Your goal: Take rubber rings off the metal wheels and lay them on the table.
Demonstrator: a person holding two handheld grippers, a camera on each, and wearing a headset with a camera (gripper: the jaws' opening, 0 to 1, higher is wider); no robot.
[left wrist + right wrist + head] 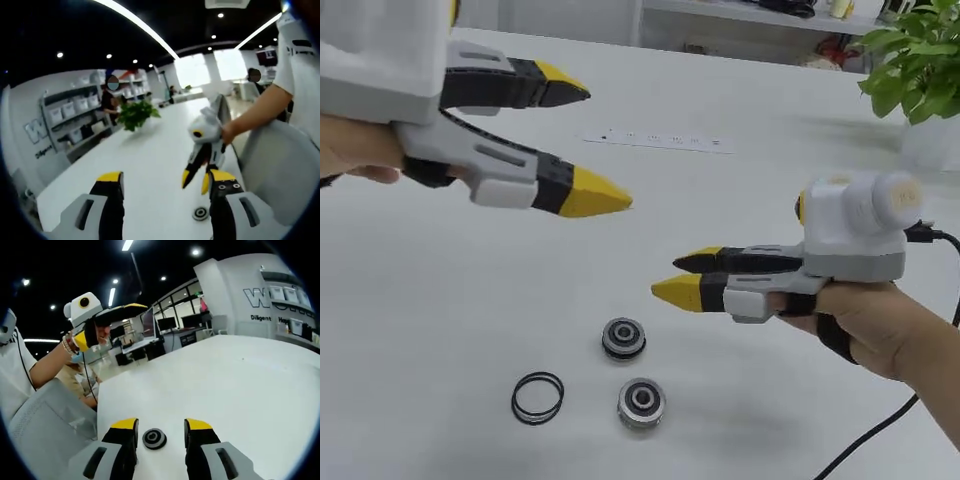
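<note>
A person at a white table [440,330] holds the left gripper [590,147] raised above the surface, its yellow-tipped jaws spread wide with nothing between them. The right gripper [672,277] hovers lower, its jaws parted by a narrower gap and likewise gripping nothing. Its tips point toward the left gripper across a stretch of bare tabletop. Just below and slightly ahead of the right gripper's tips lies a dark-rimmed wheel [623,338], flat on the table. In the right gripper view it sits framed in the gap between that tool's jaws, a little beyond them [154,438], and touches neither. A silver wheel [641,403] rests near the first, farther under the right gripper and closer to the person. A loose black rubber ring [537,398] lies flat beyond both wheels on the side away from the right gripper, well below the left gripper's tips. Whether it is one ring or two stacked cannot be told. Behind the right gripper a leafy plant [915,60] stands at the table's far corner, and a black cable [880,430] trails from the tool's rear.
</note>
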